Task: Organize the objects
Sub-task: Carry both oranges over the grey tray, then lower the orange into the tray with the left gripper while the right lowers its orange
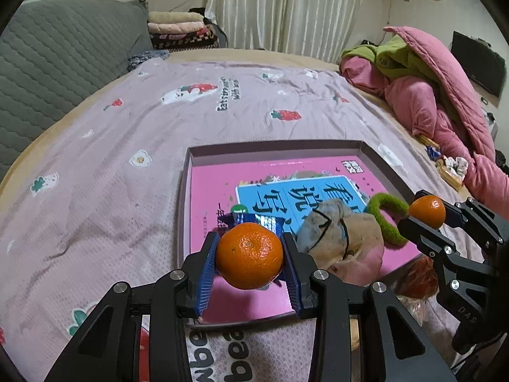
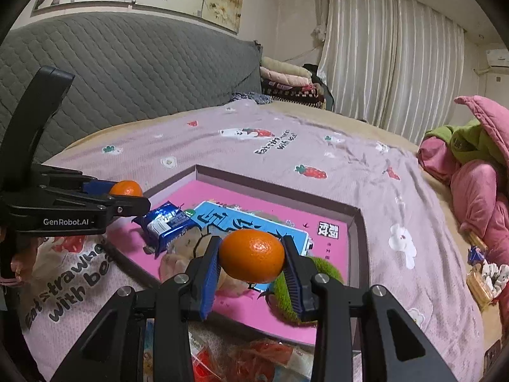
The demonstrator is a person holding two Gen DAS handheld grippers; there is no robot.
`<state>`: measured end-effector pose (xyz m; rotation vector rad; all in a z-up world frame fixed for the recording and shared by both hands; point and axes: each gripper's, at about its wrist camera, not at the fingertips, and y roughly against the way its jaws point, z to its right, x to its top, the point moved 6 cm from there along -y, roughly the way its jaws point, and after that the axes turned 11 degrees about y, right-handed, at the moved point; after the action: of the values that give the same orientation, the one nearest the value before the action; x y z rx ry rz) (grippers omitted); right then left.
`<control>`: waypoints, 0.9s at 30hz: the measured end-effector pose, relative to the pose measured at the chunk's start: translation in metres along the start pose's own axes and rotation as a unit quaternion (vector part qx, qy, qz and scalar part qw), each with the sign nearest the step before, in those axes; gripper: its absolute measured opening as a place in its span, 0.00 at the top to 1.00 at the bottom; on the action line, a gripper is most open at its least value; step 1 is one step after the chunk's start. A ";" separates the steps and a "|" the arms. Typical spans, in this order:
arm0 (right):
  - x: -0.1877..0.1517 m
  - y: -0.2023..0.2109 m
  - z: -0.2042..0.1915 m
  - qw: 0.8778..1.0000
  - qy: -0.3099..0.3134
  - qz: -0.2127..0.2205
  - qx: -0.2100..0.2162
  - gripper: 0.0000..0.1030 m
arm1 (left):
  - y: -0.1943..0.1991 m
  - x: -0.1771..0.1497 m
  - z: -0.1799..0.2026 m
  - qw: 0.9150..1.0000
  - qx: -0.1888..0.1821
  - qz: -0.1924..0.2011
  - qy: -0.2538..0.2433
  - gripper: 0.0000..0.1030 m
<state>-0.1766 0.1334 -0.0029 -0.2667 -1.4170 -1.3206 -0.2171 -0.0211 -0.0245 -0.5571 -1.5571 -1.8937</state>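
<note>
My left claw [image 1: 249, 259] is clamped on a tangerine [image 1: 249, 255], the blue ribbed pads pressing its two sides, and it hangs just above the near end of the shallow box [image 1: 366, 146] that lies on the bed [image 1: 111, 165]. My right claw [image 2: 251, 256] grips a second tangerine [image 2: 252, 255] the same way, over the near right part of that box. I judge both fruits light, round and soft-skinned: the peel gives under pressure and the flesh bruises, so a gentle squeeze across the widest part, as I have it now, is the right hold; pinching nearer the top or bottom would let the ball roll out. The glossy skin could slip on a smooth finger, though the ribs should bite enough. Inside the box lie a pink book [image 2: 222, 197], a blue snack packet [image 2: 165, 224], a crumpled cloth piece [image 1: 337, 232] and a fuzzy green band [image 1: 386, 219]. Once released, a tangerine will likely roll on the slick book cover, so I would set it low against the wall or the cloth.
</note>
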 end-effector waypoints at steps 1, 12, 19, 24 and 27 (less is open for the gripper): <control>-0.001 0.000 0.000 1.000 0.000 -0.001 0.001 0.64 | -0.001 -0.002 0.000 1.000 -0.002 -0.005 0.001 0.62; -0.013 -0.011 -0.002 0.999 0.007 -0.036 0.013 0.63 | -0.012 -0.013 -0.007 0.999 0.007 -0.031 0.005 0.62; -0.021 -0.018 -0.004 0.998 0.005 -0.056 0.021 0.63 | -0.016 -0.017 -0.007 0.999 0.012 -0.039 -0.001 0.62; -0.023 -0.019 -0.003 0.998 -0.002 -0.061 0.022 0.63 | -0.018 -0.018 -0.006 0.999 0.013 -0.042 -0.001 0.62; -0.026 -0.021 -0.001 0.997 -0.010 -0.066 0.027 0.63 | -0.021 -0.019 -0.006 0.999 0.014 -0.045 -0.001 0.62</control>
<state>-0.1828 0.1380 -0.0348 -0.1523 -1.5051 -1.3876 -0.2176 -0.0206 -0.0530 -0.4835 -1.6314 -1.9357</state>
